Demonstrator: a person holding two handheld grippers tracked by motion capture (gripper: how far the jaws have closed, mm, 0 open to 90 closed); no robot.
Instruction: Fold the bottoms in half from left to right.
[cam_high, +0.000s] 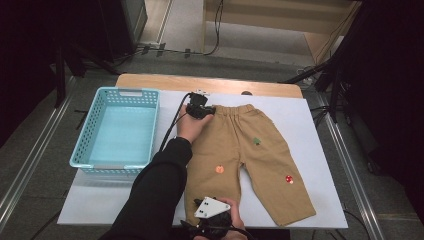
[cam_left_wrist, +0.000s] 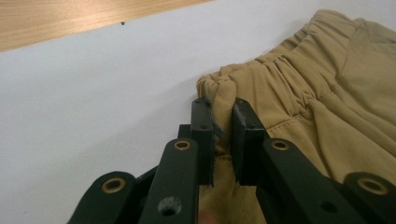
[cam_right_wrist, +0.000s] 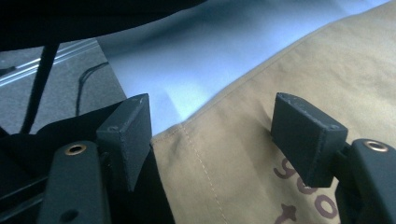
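Brown print on the trousers (cam_right_wrist: 261, 154) hem beside right gripper (cam_right_wrist: 212, 140) fingers.

A wooden table (cam_high: 150, 80) carried a white sheet (cam_high: 310, 150) over most of its top. On the sheet lay tan trousers (cam_high: 250, 150), waistband toward the far edge, and a light-blue basket (cam_high: 82, 150) along the left edge.

**Trousers on the sheet, basket to their left**

The trousers (cam_high: 245, 155) lie flat on a sheet (cam_high: 310, 130) that covers most of the table (cam_high: 150, 81), waistband at the far side, legs toward the person. A basket (cam_high: 117, 131) sits on the sheet's left part, just beside them. The left gripper (cam_high: 200, 111) is at the waistband's left corner, the right gripper (cam_high: 212, 215) at the left leg's hem.
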